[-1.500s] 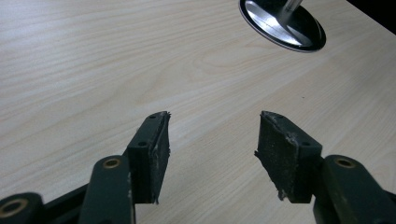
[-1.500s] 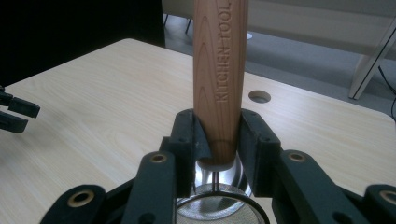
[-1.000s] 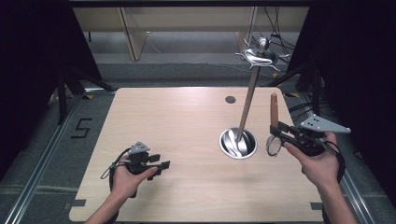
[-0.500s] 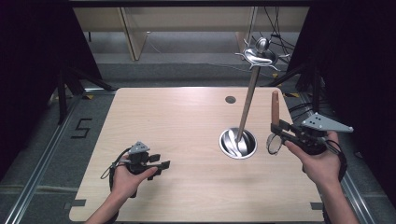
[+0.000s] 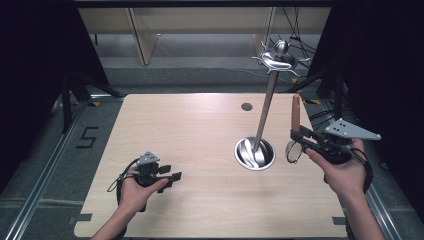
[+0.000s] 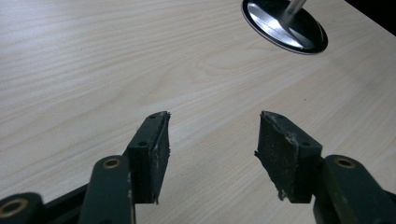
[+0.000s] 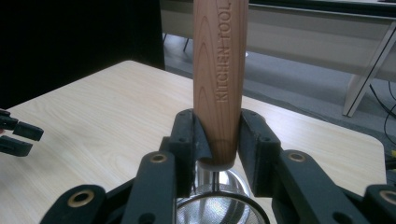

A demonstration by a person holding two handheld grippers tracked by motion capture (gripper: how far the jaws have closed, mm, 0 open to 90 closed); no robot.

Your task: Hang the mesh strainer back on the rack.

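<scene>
On table, steel stand base — right tongs gripping wooden-handled strainer

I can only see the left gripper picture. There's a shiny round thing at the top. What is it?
Observer: It's the base of a tall metal stand with hooks on top, seen in the high view.
Operator: What's the other gripper doing?
Observer: The right gripper is shut on a wooden handle, held upright beside the stand.
Operator: Does the handle say anything?
Observer: Yes, "KITCHEN TOOL" is stamped along it in the right gripper view.
Operator: What's under the handle?
Observer: A round mesh strainer hangs below the jaws.
</scene>
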